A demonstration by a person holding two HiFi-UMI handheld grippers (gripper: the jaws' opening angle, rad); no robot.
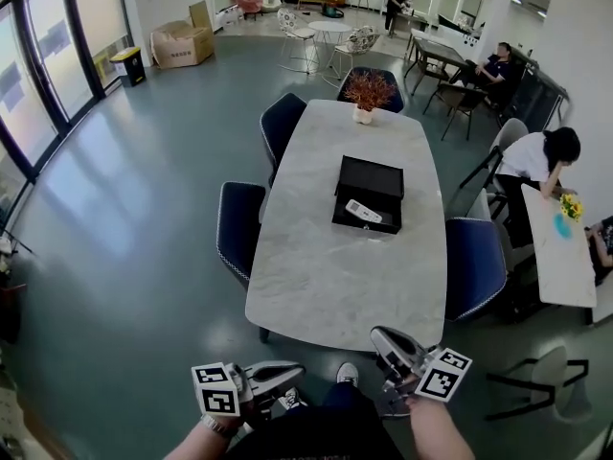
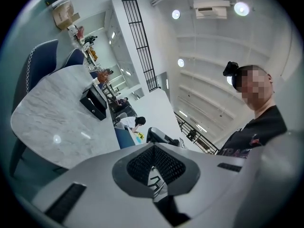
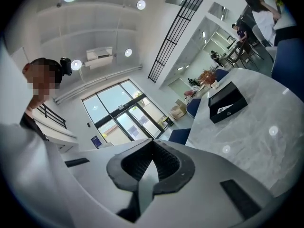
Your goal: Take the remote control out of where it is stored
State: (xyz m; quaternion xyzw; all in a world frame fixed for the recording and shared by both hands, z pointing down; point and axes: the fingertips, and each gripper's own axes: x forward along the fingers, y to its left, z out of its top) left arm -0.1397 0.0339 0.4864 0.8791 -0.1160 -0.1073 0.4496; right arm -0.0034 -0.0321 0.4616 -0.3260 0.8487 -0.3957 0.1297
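Step in hand: approach, box not yet reached.
Remote control (image 1: 364,212): lies in the open black box (image 1: 359,225) mid-table (image 1: 326,286), well apart from both tools.
Left gripper (image 1: 297,368): jaws together, empty.
Right gripper (image 1: 376,334): jaws together, empty.
Next move: reach the box, part 1 pair of jaws, straddle the remote.
Writing: none legible.

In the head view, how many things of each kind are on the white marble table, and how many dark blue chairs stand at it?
Open black rectangular box: 1
White remote control, lying in that box: 1
White pot of reddish dried flowers: 1
Dark blue upholstered chairs: 4
Total: 7
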